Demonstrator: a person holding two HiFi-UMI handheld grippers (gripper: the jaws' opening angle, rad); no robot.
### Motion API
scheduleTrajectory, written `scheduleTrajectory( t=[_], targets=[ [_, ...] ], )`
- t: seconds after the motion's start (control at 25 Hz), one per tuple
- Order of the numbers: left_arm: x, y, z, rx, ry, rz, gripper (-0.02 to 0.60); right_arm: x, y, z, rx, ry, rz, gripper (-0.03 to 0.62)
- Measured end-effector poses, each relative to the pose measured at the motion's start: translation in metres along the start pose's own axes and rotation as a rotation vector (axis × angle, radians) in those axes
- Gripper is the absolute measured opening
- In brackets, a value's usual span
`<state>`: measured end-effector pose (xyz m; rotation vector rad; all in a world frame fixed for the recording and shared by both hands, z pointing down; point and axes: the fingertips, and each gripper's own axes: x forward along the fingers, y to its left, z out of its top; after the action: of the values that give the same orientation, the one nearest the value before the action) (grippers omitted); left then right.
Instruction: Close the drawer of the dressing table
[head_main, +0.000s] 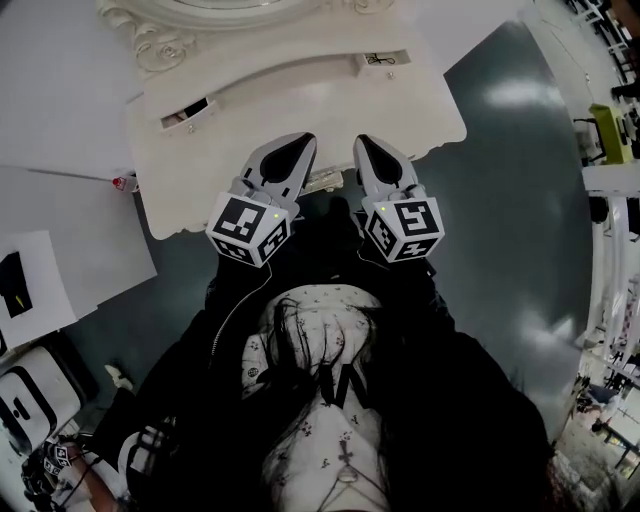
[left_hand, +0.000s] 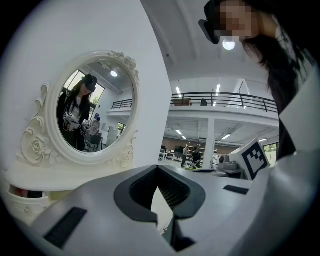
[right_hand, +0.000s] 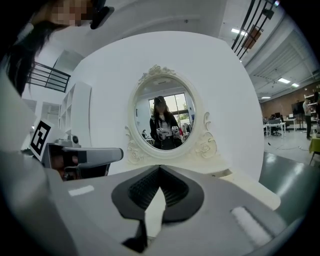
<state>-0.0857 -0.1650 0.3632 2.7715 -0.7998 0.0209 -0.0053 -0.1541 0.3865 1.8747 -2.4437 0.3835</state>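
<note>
The white dressing table stands in front of me, its oval mirror upright at the back. On its top, the small left drawer stands slightly pulled out, showing a dark gap; it also appears at the lower left of the left gripper view. The small right drawer looks pushed in. A metal handle shows at the table's front edge between the two grippers. My left gripper and right gripper hover side by side over the tabletop's front part. Both are shut on nothing, tips touching.
White sheets lie on the grey floor to the left of the table. A small red item sits by the table's left corner. A yellow-green object and shelving stand far right. The person's dark clothing fills the lower head view.
</note>
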Motion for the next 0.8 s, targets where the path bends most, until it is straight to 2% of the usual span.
scheduleTrajectory(
  t=[0.36,0.8],
  targets=[
    [0.078,0.009,-0.009,-0.036,0.022,0.077,0.000,0.032,-0.084,0.002,0.011,0.052,0.037,0.008],
    [0.134,0.018,-0.026,-0.053,0.054,0.191,0.000,0.062,-0.199,-0.039,0.013,0.166,-0.002,0.008]
  ],
)
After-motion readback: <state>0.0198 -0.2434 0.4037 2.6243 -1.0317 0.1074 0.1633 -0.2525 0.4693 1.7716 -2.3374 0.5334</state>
